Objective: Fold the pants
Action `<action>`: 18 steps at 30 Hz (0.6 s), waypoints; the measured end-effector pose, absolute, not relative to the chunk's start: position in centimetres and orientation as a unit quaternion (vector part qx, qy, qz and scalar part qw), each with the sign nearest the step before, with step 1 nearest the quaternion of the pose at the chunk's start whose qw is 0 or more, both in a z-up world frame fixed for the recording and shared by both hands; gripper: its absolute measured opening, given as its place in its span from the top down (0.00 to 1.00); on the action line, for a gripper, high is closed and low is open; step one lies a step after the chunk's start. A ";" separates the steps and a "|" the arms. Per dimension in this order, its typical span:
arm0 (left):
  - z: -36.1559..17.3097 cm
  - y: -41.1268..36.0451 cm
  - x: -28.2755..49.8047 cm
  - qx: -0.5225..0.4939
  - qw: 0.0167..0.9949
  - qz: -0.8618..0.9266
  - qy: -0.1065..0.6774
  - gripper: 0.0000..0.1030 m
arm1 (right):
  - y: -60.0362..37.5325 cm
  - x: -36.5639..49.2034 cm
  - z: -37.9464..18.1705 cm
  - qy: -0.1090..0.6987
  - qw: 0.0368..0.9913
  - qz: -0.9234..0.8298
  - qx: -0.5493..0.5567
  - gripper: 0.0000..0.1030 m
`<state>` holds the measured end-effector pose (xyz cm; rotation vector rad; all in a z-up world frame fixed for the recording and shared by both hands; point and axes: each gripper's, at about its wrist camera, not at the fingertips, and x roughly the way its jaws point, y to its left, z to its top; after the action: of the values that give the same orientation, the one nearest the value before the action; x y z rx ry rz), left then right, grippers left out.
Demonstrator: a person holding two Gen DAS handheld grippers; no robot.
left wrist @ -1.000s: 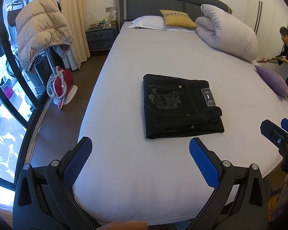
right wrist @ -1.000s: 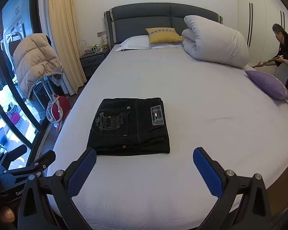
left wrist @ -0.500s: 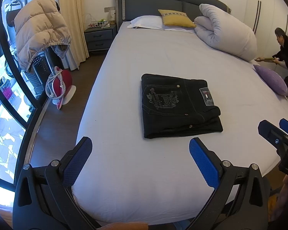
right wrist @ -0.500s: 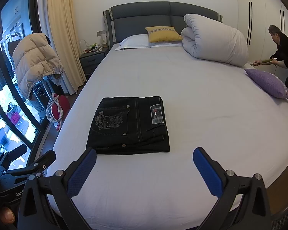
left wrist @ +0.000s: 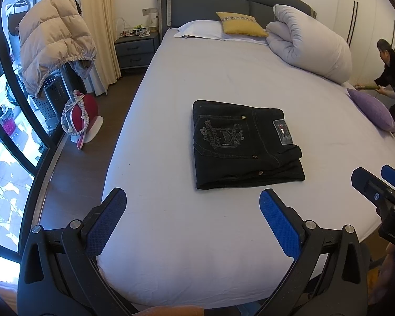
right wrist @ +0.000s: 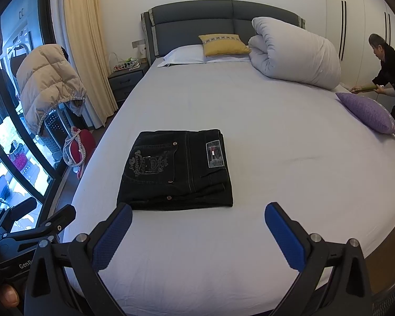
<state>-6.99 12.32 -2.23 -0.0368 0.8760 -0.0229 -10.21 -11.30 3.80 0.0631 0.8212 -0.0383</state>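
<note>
Black pants [left wrist: 242, 144] [right wrist: 179, 168] lie folded into a flat rectangle on the white bed [left wrist: 223, 237] [right wrist: 289, 144], back pocket and label facing up. My left gripper [left wrist: 192, 197] is open above the bed's foot, short of the pants, with nothing between its blue pads. My right gripper [right wrist: 197, 210] is open too, just in front of the pants' near edge and holding nothing. The right gripper [left wrist: 376, 181] also shows at the right edge of the left wrist view, and the left gripper [right wrist: 34, 226] shows at the lower left of the right wrist view.
A rolled white duvet [right wrist: 295, 52], pillows [right wrist: 223, 44] and a purple cushion [right wrist: 368, 113] lie at the bed's far and right sides. A person [right wrist: 389, 76] bends by the wardrobe. To the left stand a nightstand [left wrist: 137, 50], a jacket-covered rack [left wrist: 52, 44] and a red bag [left wrist: 79, 115].
Both grippers have drawn back slightly from the bed; the pants lie unmoved. The person at the right has bent lower.
</note>
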 end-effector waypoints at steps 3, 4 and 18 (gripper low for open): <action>-2.3 12.3 -7.0 -0.018 0.905 -0.011 0.424 0.00 | -11.3 -10.2 3.6 0.401 0.916 -0.018 0.031 0.00; -2.2 12.4 -7.0 -0.018 0.905 -0.012 0.425 0.00 | -11.4 -10.2 3.5 0.401 0.915 -0.018 0.030 0.00; -2.5 12.5 -6.8 -0.020 0.903 -0.015 0.429 0.00 | -11.6 -10.3 3.2 0.405 0.914 -0.018 0.031 0.00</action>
<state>-6.78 12.49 -2.54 -0.0422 0.8874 -0.0318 -10.27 -11.57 3.23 0.0640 0.8331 -0.0370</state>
